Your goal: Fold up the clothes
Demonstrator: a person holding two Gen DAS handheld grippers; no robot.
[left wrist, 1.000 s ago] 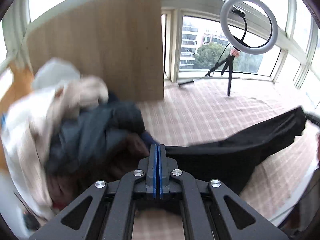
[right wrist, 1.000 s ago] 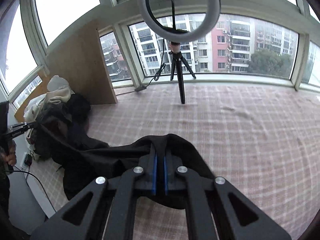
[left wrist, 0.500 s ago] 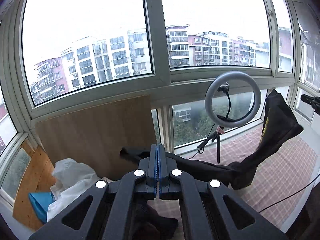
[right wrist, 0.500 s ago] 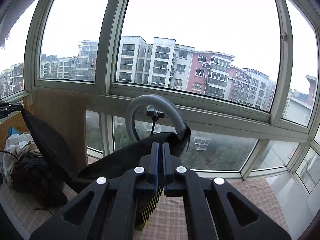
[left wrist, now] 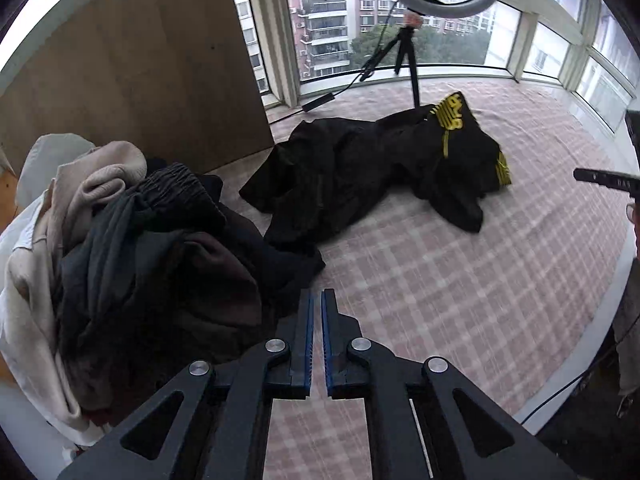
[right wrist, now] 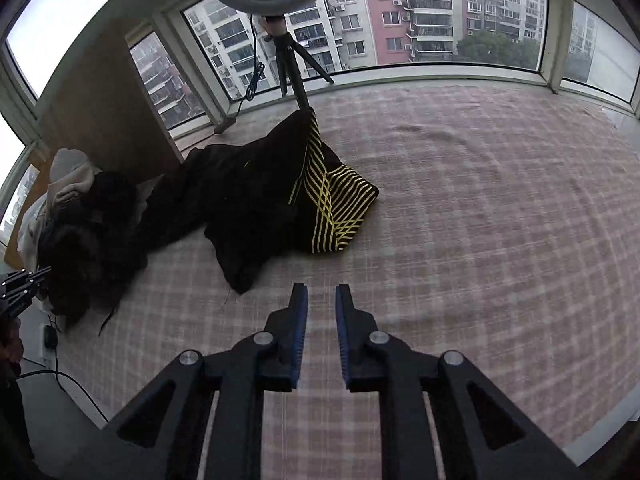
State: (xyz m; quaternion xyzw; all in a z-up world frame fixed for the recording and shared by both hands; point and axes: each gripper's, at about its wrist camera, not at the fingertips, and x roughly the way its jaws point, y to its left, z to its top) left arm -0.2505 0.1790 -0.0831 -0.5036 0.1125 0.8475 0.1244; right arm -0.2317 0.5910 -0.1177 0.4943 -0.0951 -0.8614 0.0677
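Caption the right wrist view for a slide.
Right gripper opening, empty, above checked cloth; black-and-yellow garment lies crumpled ahead.

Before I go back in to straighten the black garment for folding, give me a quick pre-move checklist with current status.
1. Left tongs empty, jaws opening: ok.
2. Right tongs empty, jaws opening: ok.
3. Black garment lying on the checked cloth, free of both tongs: ok.
4. Garment spread flat: not ok, crumpled.
5. Garment clear of clothes pile: cannot tell.
6. Garment clear of tripod: not ok, it reaches the leg.
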